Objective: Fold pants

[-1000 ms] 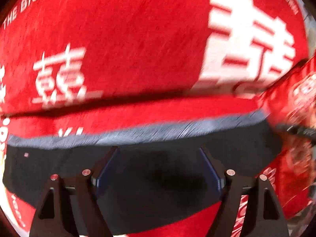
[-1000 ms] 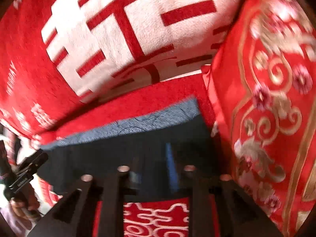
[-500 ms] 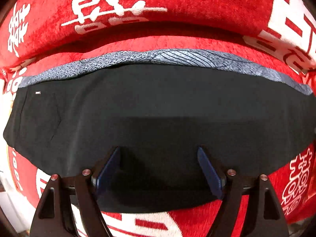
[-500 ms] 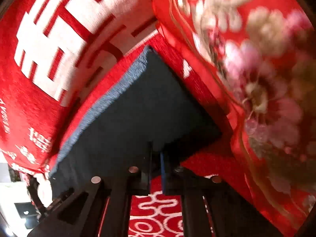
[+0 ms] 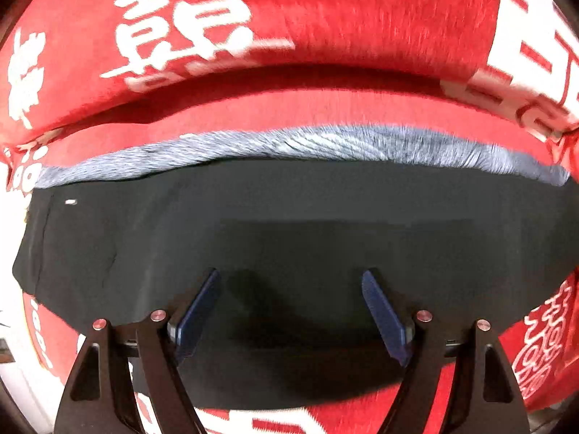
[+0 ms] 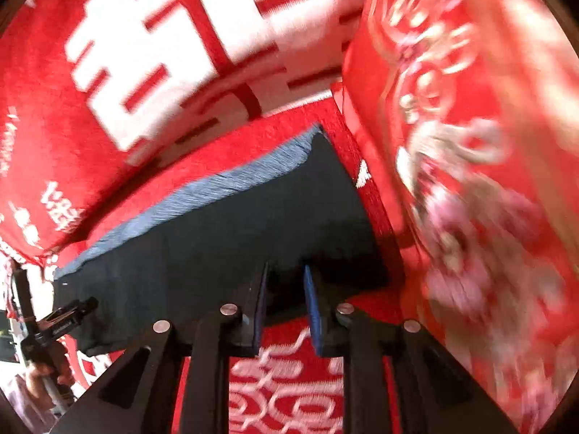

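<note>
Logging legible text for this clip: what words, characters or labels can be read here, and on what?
"囍" (double happiness), large white character: red plush blanket.
Smaller white characters: same blanket, left wrist view; stylised, not surely readable.
Small white lettering along blanket edge: blurred.
Tiny white tag on black folded pants: too small.

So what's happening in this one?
A person with a gripper in each hand is folding dark pants laid flat on a red blanket. The left gripper stands open over the cloth. The right gripper, at the pants' near edge, has just been opening, its jaws slightly apart, gripping nothing visible.
</note>
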